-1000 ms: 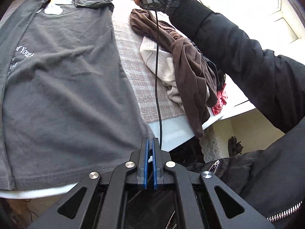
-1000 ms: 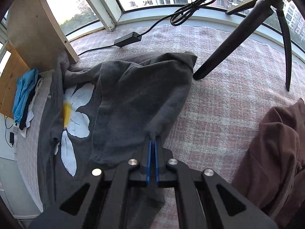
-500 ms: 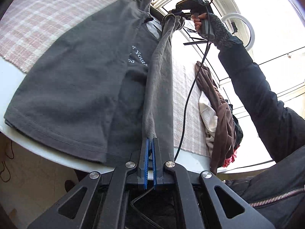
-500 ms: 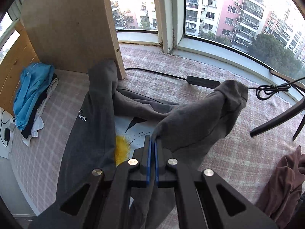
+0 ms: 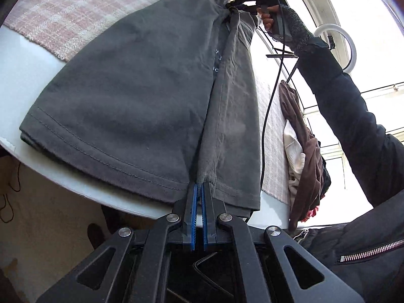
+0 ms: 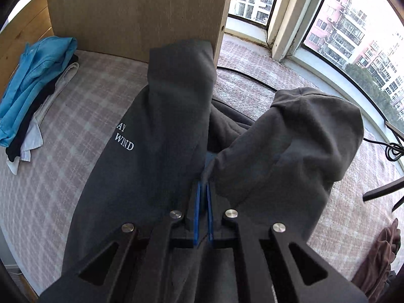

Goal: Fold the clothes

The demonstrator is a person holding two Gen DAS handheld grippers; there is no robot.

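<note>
A dark grey T-shirt (image 5: pixel 131 96) with white lettering lies on the plaid-covered table, its right side folded lengthwise over the body. My left gripper (image 5: pixel 199 189) is shut on the bottom hem at the table's near edge. At the shoulder end, my right gripper (image 6: pixel 203 186) points steeply down. Its jaws are opening, with a fold of the grey T-shirt (image 6: pixel 156 139) still pinched between the blue pads. The sleeve (image 6: pixel 303 146) bulges up to the right of it. In the left wrist view the right gripper (image 5: pixel 240 3) holds bunched cloth at the far end.
A heap of brown, cream and red clothes (image 5: pixel 303 146) lies right of the shirt. A folded blue-topped stack (image 6: pixel 32 80) sits at far left beside a wooden board (image 6: pixel 139 12). A black cable (image 6: pixel 252 80), tripod legs (image 6: pixel 383 192) and a ring light (image 5: pixel 351 50) stand by the window.
Both grippers carried the shirt's right side leftward over its body. The flower print is now covered. The right gripper's pads have parted slightly.
</note>
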